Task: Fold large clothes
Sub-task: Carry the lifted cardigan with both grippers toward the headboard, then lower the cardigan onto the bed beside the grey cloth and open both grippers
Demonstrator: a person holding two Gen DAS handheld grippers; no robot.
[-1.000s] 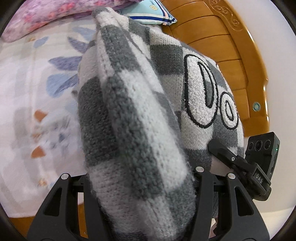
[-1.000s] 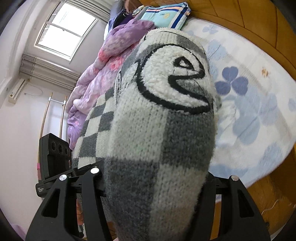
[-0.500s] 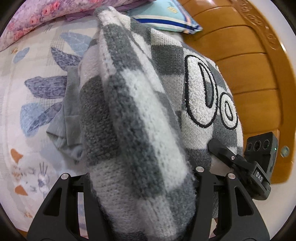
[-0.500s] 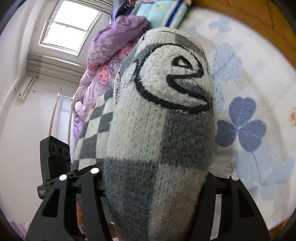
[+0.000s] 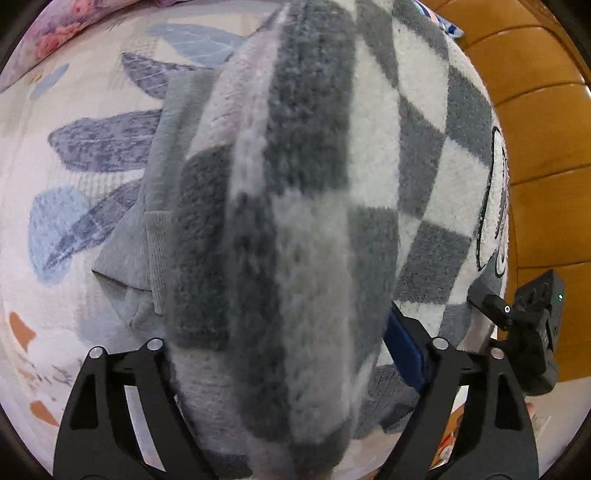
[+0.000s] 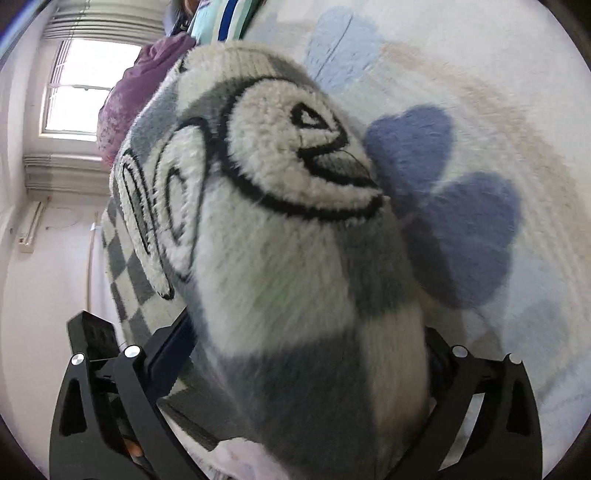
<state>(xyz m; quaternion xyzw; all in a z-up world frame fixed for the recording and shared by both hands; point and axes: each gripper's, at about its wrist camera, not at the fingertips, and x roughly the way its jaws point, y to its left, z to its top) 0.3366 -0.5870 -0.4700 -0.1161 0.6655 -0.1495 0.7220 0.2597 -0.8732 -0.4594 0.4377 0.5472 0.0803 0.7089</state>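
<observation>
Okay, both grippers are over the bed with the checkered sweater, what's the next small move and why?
Probably draw both grippers straight back. The jaws of the left gripper and right gripper have just been opening, the checkered sweater still bunched between them, low over the bedsheet.

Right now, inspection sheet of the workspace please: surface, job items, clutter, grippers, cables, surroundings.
Surface: bed sheet with a blue leaf and flower print.
Job's things: grey and white checked sweater bunched in front of both cameras; outlined fleecy letters on it.
Clutter: grey garment on the sheet, partly under the sweater; purple floral quilt and striped pillow at the far end.
Grippers: left gripper and right gripper have jaws that have just been opening; sweater fabric lies between them, no firm pinch visible.
Cables: nothing seen.
Surroundings: wooden bed frame; window with pleated curtain.
</observation>
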